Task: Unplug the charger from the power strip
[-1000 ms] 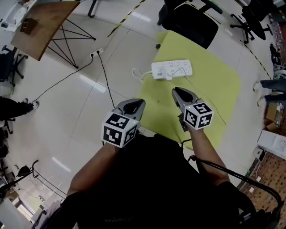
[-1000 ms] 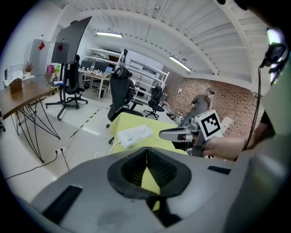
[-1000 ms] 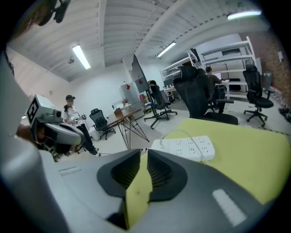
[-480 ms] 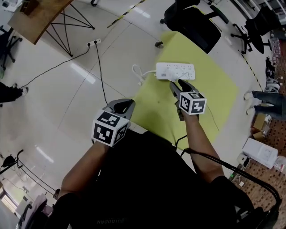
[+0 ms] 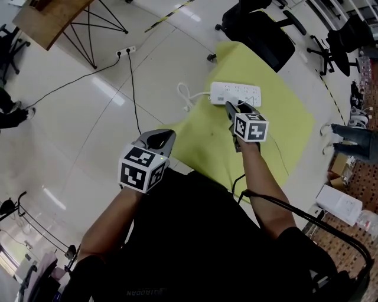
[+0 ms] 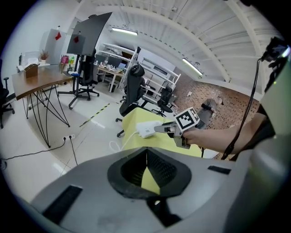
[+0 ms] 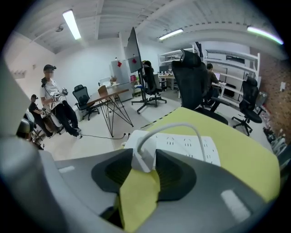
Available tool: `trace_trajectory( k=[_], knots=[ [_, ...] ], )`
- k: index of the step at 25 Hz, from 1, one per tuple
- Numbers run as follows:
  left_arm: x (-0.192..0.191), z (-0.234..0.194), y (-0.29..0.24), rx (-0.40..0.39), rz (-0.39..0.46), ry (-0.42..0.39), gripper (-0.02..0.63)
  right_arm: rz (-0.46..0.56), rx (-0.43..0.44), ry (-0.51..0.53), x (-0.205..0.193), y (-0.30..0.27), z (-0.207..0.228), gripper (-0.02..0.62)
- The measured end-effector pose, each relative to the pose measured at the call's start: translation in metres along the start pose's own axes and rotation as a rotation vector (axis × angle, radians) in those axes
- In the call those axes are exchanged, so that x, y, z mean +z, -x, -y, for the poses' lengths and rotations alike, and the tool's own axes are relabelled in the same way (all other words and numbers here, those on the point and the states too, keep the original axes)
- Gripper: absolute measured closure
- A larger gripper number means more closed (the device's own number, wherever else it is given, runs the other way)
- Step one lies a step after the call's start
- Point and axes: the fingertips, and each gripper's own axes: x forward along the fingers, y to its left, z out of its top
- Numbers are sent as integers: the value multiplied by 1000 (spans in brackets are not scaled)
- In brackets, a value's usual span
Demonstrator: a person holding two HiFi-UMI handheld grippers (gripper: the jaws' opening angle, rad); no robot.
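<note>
White on the power strip (image 5: pixel 236 93), white on the charger (image 7: pixel 142 157), white again on its cable (image 7: pixel 173 125) (barely a shade between the three). Yellow-green, plain and unpatterned, right across the mat (image 5: pixel 277 130). Pale glossy cream over the floor (image 5: pixel 88 135), cut by a thin black cord (image 5: pixel 131 88). Black for the office chair (image 5: pixel 260 35), black for the person's top (image 5: pixel 195 236). Warm brown on the table (image 5: pixel 50 17). Grey shell on the left gripper (image 6: pixel 147 152), black ribbed pads (image 6: pixel 164 168), bold black-and-white squares on its marker cube (image 5: pixel 142 171).
</note>
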Motion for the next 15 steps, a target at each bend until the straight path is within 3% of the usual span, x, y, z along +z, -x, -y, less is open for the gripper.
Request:
trace_trajectory(
  k=[15],
  knots=[
    [2,5,1,-9,12,-9,601,71,-29,-10,18,24,11,456]
  ],
)
